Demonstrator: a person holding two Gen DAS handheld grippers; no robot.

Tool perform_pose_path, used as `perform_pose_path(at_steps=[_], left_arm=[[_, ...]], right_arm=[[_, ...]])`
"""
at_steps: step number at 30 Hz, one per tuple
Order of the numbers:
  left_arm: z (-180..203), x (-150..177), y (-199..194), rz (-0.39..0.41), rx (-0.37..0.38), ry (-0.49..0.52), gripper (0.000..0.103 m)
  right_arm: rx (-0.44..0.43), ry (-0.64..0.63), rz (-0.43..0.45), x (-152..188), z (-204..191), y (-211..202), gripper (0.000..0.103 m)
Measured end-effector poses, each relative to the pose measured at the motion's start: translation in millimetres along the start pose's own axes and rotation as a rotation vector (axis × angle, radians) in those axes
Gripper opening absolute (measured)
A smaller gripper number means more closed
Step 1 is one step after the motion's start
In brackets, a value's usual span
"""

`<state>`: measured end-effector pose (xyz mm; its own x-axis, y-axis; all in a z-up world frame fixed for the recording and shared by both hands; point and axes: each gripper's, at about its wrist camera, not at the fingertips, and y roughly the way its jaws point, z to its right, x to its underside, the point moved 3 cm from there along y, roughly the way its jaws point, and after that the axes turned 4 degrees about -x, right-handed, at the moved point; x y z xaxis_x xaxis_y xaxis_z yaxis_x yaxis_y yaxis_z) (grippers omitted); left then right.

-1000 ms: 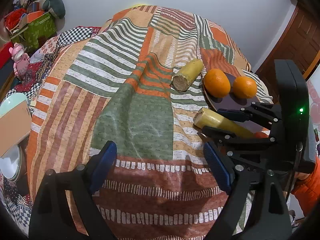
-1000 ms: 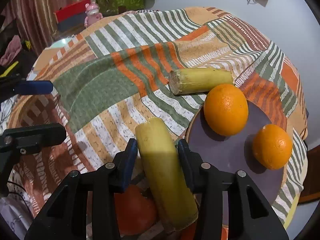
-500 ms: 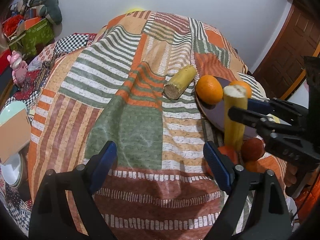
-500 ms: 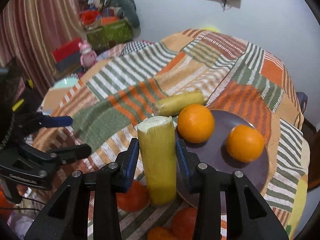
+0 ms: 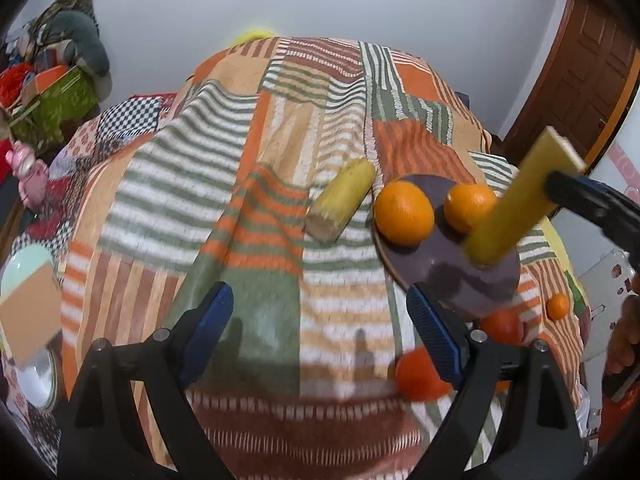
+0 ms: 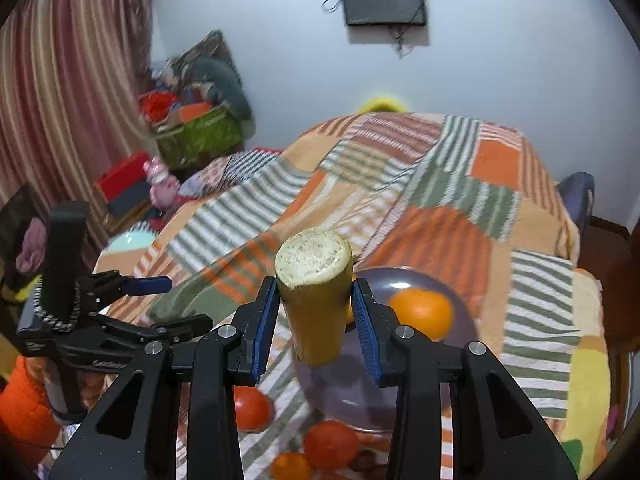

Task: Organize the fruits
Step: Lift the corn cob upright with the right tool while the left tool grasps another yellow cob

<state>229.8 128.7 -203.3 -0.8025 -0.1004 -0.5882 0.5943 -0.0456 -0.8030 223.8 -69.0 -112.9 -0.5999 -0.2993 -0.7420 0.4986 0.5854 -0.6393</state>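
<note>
My right gripper (image 6: 316,308) is shut on a yellow sugarcane piece (image 6: 316,292) and holds it upright above the purple plate (image 6: 348,396). In the left wrist view the sugarcane piece (image 5: 516,208) tilts over the plate (image 5: 452,276), which holds two oranges (image 5: 404,213) (image 5: 469,207). A second sugarcane piece (image 5: 342,201) lies on the striped blanket (image 5: 224,200) left of the plate. My left gripper (image 5: 320,320) is open and empty, low over the blanket; it also shows in the right wrist view (image 6: 168,304).
Red tomatoes (image 5: 418,374) (image 6: 250,408) and small oranges (image 5: 558,306) lie near the plate's front edge. A pale bowl and cardboard (image 5: 24,292) sit at the left. A green box (image 6: 200,136) and a pink toy (image 6: 162,182) stand beyond the bed.
My right gripper has lifted the sugarcane piece off the blanket, turned it upright and carried it over the plate. The left gripper has stayed open, with its view tilting up slightly.
</note>
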Motion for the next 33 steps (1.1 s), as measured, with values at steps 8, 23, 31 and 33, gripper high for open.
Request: perform_pose_path(at_steps=[8,23,31,33], left_arm=[[9,-36,56,-0.049,-0.002,0.047,0.082],[15,-48,136,-0.179,0.011,0.153,0.062],[13,-47,132,-0.171,0.073,0.111,0.045],[11,-43,126,-0.183,0.072,0.093,0.044]], right_arm=[[0.088,0.07,0.055,-4,46,-27,0.034],[0.12,0.167,0.026,16,93,-31,0.034],[0.115,0.179,0.015,20,96,-34,0.034],[0.114,0.178,0.015,21,95,-36,0.034]])
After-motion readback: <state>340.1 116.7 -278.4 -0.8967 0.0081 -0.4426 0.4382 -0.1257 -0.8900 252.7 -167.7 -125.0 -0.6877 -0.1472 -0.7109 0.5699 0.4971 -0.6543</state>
